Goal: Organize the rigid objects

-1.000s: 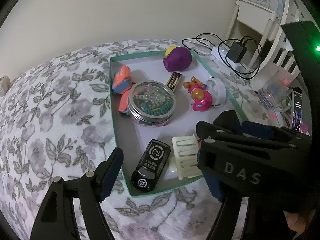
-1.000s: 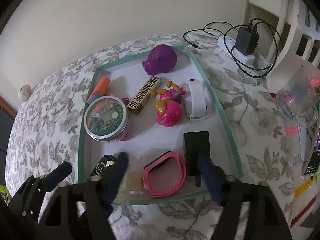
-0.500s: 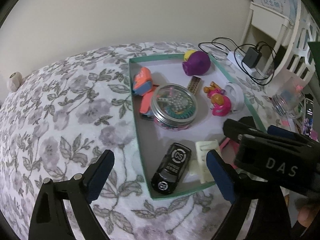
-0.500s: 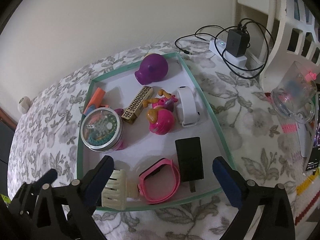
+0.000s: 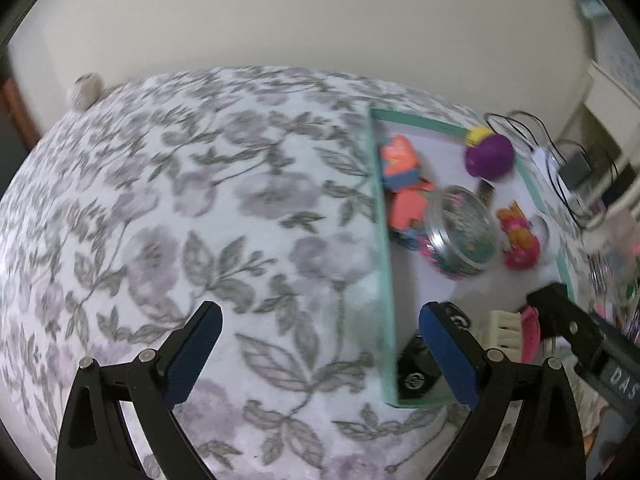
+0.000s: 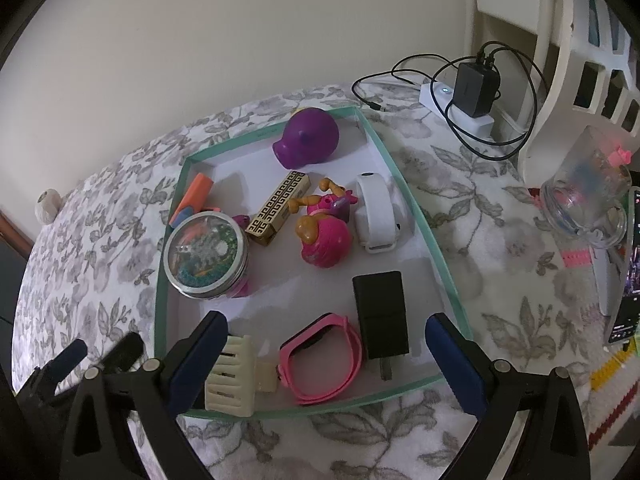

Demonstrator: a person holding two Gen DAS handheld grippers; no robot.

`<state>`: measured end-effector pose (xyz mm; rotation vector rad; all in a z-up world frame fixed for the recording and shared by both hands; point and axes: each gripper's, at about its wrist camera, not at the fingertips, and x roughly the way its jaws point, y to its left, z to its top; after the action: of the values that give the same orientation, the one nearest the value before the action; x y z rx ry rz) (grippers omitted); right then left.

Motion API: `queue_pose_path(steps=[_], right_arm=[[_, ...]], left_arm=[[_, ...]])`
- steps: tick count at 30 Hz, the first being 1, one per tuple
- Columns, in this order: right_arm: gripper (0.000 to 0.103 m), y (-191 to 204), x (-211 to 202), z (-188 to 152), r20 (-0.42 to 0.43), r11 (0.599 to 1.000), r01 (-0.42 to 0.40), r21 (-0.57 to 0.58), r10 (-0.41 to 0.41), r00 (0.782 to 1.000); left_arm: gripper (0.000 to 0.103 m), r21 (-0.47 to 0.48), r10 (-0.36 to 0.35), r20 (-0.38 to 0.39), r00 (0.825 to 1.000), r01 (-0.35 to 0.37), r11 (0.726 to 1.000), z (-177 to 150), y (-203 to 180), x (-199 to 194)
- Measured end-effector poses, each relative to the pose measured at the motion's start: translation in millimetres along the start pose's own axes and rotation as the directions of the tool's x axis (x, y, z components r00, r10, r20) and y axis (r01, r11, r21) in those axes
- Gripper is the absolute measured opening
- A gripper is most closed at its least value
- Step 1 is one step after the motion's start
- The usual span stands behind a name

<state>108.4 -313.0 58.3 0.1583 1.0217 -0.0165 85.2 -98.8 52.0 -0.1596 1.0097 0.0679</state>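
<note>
A green-rimmed white tray [image 6: 424, 232] lies on the floral cloth and holds a purple toy [image 6: 310, 136], a round tin [image 6: 206, 254], a gold patterned bar [image 6: 280, 208], a pink toy figure [image 6: 326, 236], a white band [image 6: 376, 212], a black charger [image 6: 382, 314], a pink watch [image 6: 320, 360] and a cream comb [image 6: 232, 376]. My right gripper [image 6: 326, 356] is open and empty above the tray's near edge. My left gripper [image 5: 318, 352] is open and empty over the cloth at the tray's left rim [image 5: 384, 264]. A black toy car [image 5: 416, 368] lies by its right finger.
A power strip with a black adapter and cables [image 6: 472, 92] lies behind the tray on the right. A clear glass mug [image 6: 588, 192], a phone [image 6: 628, 268] and a white crib frame [image 6: 576, 32] stand at the right. A small pale ball [image 6: 48, 204] sits far left.
My left gripper has swung left, so the tray now sits at the right of its view. My right gripper has opened wide and drawn back slightly from the tray.
</note>
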Motion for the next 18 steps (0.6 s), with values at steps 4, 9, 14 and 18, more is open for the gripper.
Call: queue_pose_path(steps=[4, 9, 14, 18], right_arm=[[0.102, 4, -3, -3, -0.002, 1.0, 0.004, -0.006, -0.004, 1.0], [0.103, 10, -11, -7, 0.005, 1.0, -0.014, -0.008, 0.014, 1.0], [0.103, 16, -19, -14, 0.003, 1.0, -0.016, -0.022, 0.016, 1.0], [0.103, 17, -27, -20, 0.002, 0.999, -0.035, -0.019, 0.035, 0.999]], left_arm=[[0.099, -0.037, -0.001, -0.004, 1.0, 0.001, 0.999, -1, 16, -4], [0.099, -0.067, 0.019, -0.007, 1.0, -0.02, 0.998, -1, 29, -14], [0.099, -0.084, 0.042, -0.006, 0.999, -0.043, 0.996, -2, 39, -23], [0.099, -0.069, 0.058, 0.0, 0.998, -0.057, 0.996, -5, 41, -31]])
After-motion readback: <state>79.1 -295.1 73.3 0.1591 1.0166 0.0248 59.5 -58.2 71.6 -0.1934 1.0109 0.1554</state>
